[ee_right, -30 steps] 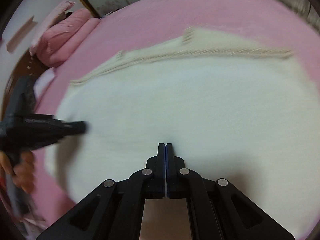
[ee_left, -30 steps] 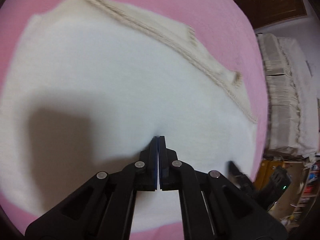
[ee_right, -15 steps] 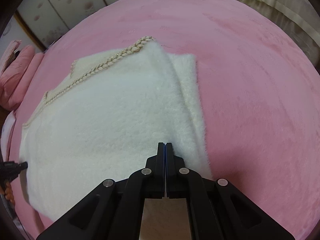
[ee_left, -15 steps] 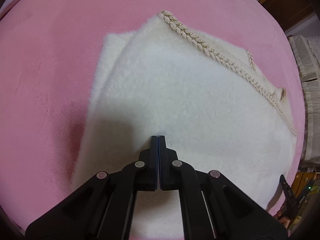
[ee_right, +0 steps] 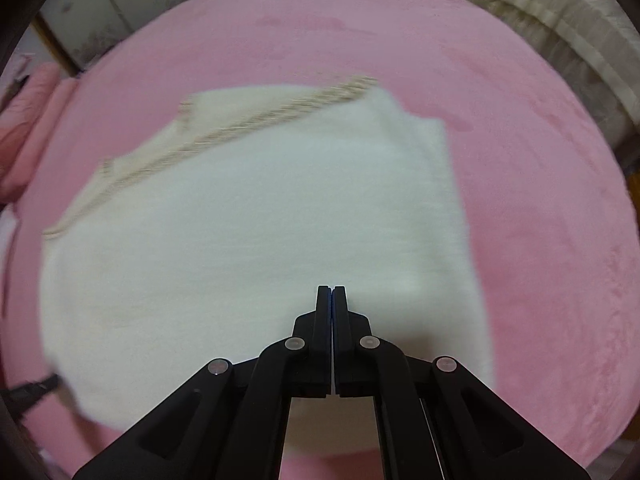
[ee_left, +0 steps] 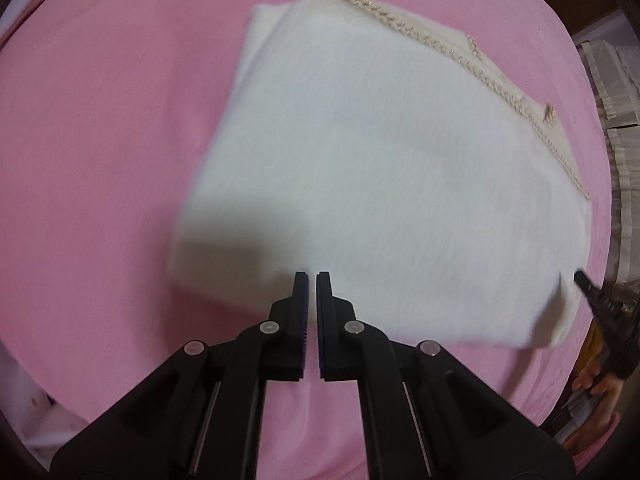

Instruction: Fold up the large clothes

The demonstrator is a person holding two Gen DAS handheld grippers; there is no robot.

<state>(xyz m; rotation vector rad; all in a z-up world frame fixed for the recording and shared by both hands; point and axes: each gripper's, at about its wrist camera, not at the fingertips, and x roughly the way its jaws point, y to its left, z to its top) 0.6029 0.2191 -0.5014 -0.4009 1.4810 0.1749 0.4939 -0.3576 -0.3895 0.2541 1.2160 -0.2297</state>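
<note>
Covering nearly the whole scene is a pink plush bedspread [ee_left: 100, 152], soft and evenly spread. On it lies the folded white fluffy garment [ee_left: 380, 168], flat, with a second layer peeking out along its left edge in the left wrist view and along its right edge in the right wrist view. A beige braided trim [ee_left: 448, 50] runs along the far edge of the garment. At the far left of the right wrist view sit pink pillows [ee_right: 28, 120], beside the bedspread.

Nearer, the black left gripper [ee_left: 311, 276] hovers at the garment's near edge, its two fingers parted by a narrow gap with nothing between them. The black right gripper [ee_right: 331, 289] sits over the near right part of the garment with its fingers pressed together; no fabric shows between them. Its tip also shows at the right edge of the left wrist view, just beside the garment's near right corner.
</note>
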